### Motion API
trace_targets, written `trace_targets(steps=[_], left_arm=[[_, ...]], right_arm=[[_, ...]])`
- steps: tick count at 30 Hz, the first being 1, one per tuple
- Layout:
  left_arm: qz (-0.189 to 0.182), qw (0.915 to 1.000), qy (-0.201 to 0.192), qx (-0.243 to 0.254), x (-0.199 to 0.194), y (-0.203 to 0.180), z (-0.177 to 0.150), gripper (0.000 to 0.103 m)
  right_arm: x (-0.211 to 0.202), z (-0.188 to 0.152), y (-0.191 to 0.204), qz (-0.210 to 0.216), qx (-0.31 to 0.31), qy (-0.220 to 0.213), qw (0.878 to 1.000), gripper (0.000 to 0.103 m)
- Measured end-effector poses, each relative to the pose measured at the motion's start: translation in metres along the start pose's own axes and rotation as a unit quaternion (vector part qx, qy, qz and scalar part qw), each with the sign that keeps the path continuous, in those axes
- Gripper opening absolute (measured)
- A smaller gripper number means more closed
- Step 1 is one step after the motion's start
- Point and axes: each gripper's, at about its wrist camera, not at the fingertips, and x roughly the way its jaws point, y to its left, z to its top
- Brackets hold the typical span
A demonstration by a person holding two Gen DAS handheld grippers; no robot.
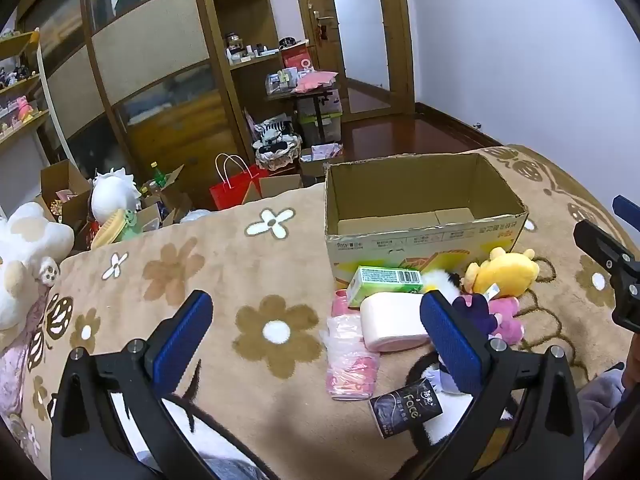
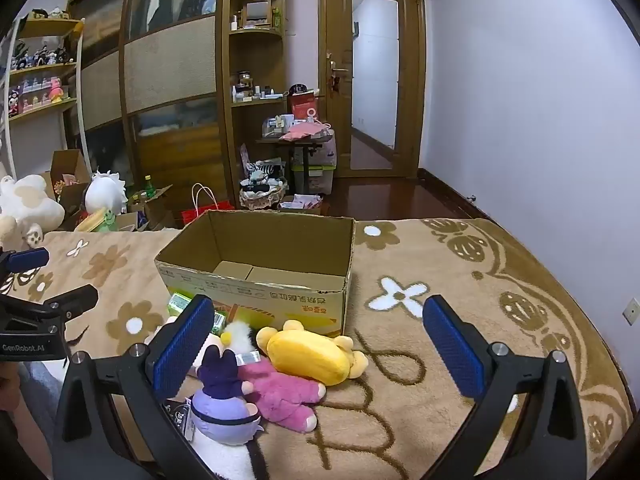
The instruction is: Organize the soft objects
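Note:
An open, empty cardboard box [image 1: 424, 236] [image 2: 280, 300] stands on the flowered brown blanket. In front of it lie a yellow plush [image 1: 506, 272] [image 2: 316, 354], a pink plush [image 1: 506, 318] [image 2: 286, 394], a purple-haired doll [image 2: 224, 396], a toilet paper roll [image 1: 394, 322], a green packet [image 1: 384, 284], a pink tissue pack [image 1: 352, 356] and a black "Face" tissue pack [image 1: 406, 406]. My left gripper [image 1: 316, 340] is open above the blanket, left of the pile. My right gripper [image 2: 318, 346] is open over the plush toys.
The blanket [image 2: 460, 280] covers a bed. A large white plush [image 1: 28, 256] lies at its left edge. Beyond are boxes, a red bag [image 1: 236, 188], a basket, shelves, a wardrobe and a door [image 2: 372, 80].

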Motion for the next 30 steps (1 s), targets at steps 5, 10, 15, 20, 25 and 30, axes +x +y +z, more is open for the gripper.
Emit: trace_targets(steps=[5, 10, 15, 20, 25, 30], left_arm=[[0.000, 1.0000, -0.002, 0.003, 0.0013, 0.0000, 0.0004, 0.102], [0.003, 1.0000, -0.004, 0.002, 0.0008, -0.0036, -0.0021, 0.102], [0.003, 1.0000, -0.006, 0.004, 0.0002, -0.0032, -0.0023, 0.102], [0.003, 1.0000, -0.006, 0.005, -0.0003, -0.0019, -0.0020, 0.102], [0.003, 1.0000, -0.007, 0.005, -0.0006, -0.0021, -0.0020, 0.102], [0.005, 0.9999, -0.014, 0.003, -0.0029, 0.0016, 0.0018, 0.102]], right_arm=[[0.0005, -0.0001, 0.0004, -0.001, -0.002, 0.003, 1.000, 0.103], [0.0002, -0.0004, 0.0003, -0.001, -0.001, 0.003, 1.000, 0.103], [-0.0001, -0.0007, 0.0004, 0.000, -0.001, 0.003, 1.000, 0.103], [-0.0002, -0.0009, 0.0003, 0.000, 0.000, 0.003, 1.000, 0.103], [-0.0005, -0.0007, -0.0001, 0.001, 0.000, 0.004, 1.000, 0.103], [-0.0004, -0.0008, -0.0002, 0.000, 0.001, 0.004, 1.000, 0.103]])
